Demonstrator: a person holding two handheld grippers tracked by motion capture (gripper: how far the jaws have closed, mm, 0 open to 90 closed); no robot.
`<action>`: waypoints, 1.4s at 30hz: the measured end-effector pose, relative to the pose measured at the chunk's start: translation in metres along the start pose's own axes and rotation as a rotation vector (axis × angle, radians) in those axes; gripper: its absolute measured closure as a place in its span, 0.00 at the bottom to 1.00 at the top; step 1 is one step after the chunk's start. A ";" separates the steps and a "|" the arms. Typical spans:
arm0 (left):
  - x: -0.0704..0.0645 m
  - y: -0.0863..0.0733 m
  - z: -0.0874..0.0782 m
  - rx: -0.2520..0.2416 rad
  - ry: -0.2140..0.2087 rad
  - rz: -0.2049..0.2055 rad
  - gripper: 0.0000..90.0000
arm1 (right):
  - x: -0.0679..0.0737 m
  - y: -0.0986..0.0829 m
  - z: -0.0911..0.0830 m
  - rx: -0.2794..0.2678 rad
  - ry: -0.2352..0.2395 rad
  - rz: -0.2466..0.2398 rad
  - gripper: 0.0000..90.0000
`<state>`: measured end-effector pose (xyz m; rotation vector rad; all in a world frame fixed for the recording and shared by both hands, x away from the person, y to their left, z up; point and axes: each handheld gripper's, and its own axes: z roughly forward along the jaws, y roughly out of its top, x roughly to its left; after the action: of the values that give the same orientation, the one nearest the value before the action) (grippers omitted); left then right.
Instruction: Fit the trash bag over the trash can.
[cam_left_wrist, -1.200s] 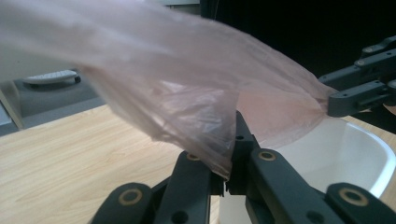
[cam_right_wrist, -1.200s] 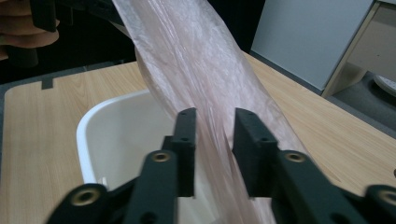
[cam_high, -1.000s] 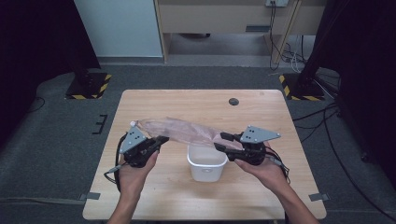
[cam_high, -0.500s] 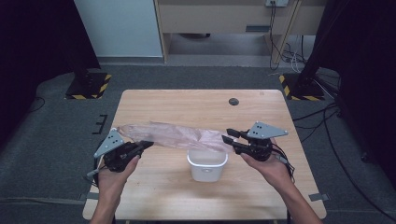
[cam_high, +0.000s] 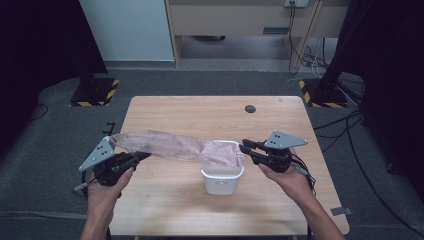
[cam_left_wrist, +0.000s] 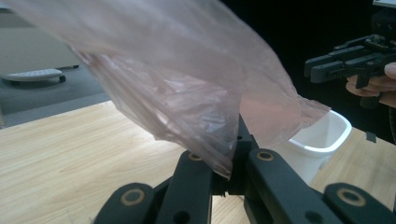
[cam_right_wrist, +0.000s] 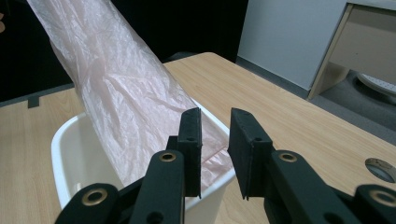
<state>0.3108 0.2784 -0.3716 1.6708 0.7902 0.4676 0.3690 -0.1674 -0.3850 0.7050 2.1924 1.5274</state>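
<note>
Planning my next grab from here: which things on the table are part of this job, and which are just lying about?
In the job:
pink bag
white bin
left gripper, clamped on the bag
right gripper, open beside the bin

Lying about:
round dark fitting in the table top

**Pale wooden worktop, little on it**

Light wood worktop (cam_high: 165, 200) with rounded corners, set on a grey floor (cam_high: 45, 170). Carrying a white rectangular tub (cam_high: 222, 181) near the middle, slightly toward the near edge. Bearing a small dark round disc (cam_high: 250, 108) at the far side, right of centre, well apart from the tub. Bare grain elsewhere.
</note>
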 end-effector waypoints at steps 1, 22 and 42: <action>0.000 0.000 -0.001 -0.001 -0.001 -0.001 1.00 | 0.000 0.000 0.000 0.000 0.001 0.002 0.83; -0.020 0.018 0.033 0.076 -0.041 0.046 1.00 | 0.006 0.002 0.001 0.008 0.021 -0.016 0.86; -0.056 0.027 0.100 0.183 -0.080 0.050 1.00 | 0.029 0.009 0.005 0.011 0.046 -0.066 0.94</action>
<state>0.3463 0.1666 -0.3645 1.8706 0.7522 0.3695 0.3500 -0.1433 -0.3789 0.6002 2.2359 1.5143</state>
